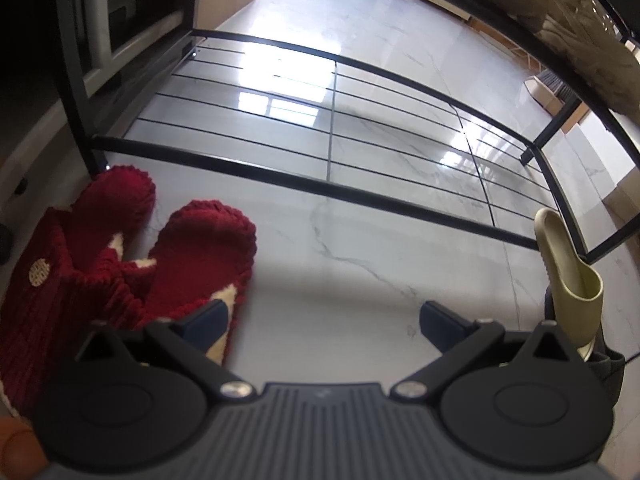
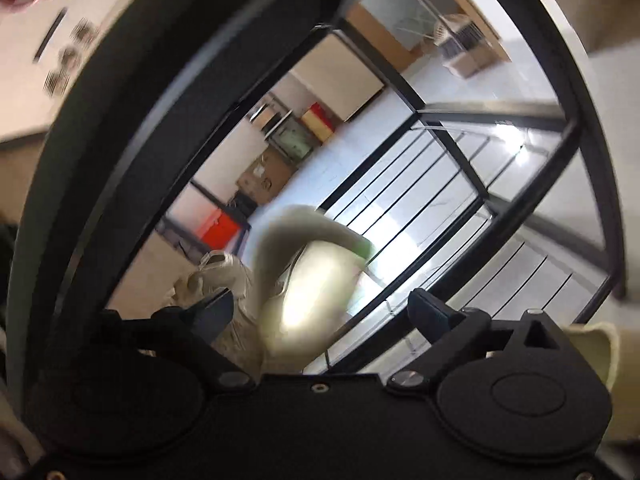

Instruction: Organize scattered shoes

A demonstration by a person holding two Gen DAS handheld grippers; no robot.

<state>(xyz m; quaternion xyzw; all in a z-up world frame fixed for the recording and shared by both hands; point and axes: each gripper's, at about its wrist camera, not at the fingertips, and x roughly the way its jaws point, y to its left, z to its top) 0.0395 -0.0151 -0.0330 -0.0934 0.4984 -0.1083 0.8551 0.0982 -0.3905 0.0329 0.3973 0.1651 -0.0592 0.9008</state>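
Left gripper (image 1: 322,326) gapes wide over bare floor (image 1: 360,264), red slippers (image 1: 132,256) lower left, while the right gripper (image 2: 320,314) (blurred) spreads wide around a beige slide (image 2: 308,284), grip unclear.

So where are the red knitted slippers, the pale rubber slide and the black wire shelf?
red knitted slippers (image 1: 208,256): left wrist view, toe of the nearer slipper.
pale rubber slide (image 1: 568,276): left wrist view, its strap.
black wire shelf (image 1: 332,188): left wrist view, front rail.

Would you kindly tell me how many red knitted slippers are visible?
2: one red knitted slipper by the black metal rack's leg, the other beside it, overlapping. More may be hidden.
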